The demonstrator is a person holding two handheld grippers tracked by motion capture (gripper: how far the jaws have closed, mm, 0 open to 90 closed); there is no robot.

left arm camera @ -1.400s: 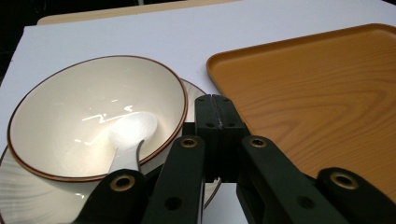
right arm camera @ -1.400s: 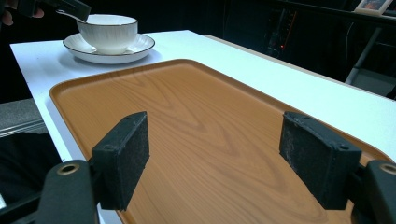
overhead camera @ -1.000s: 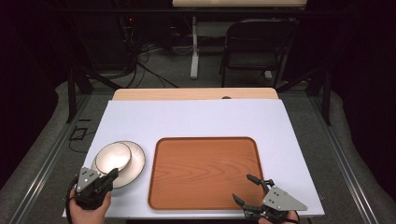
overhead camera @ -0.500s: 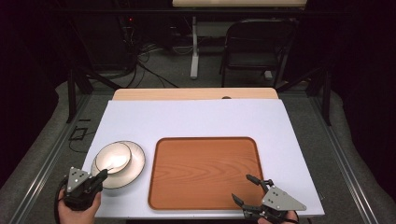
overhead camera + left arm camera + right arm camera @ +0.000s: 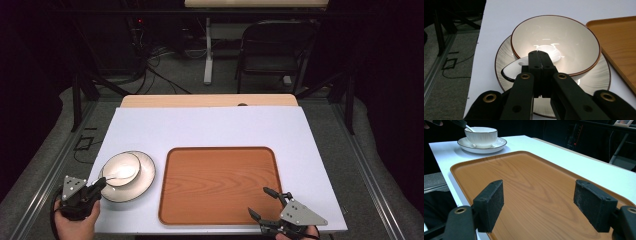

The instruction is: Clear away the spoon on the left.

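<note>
White table [image 5: 210,127], dark room, folding chair [image 5: 272,47] behind.
I hold the left gripper [image 5: 539,58] closed on a white spoon [image 5: 524,65] in the brown-rimmed bowl [image 5: 121,169] on its plate [image 5: 142,182]; right gripper [image 5: 539,203] gapes, empty, over the wooden tray [image 5: 220,182].

Beyond my white table top [image 5: 210,127] the room is dark, with a grey carpeted floor [image 5: 180,82] running off into black. 1 dark folding chair [image 5: 272,50] stands past the far edge, beside a pale table leg [image 5: 207,55], and loose cables [image 5: 150,65] lie on the floor near it. A strip of bare wood [image 5: 210,100] edges the table's far side.
</note>
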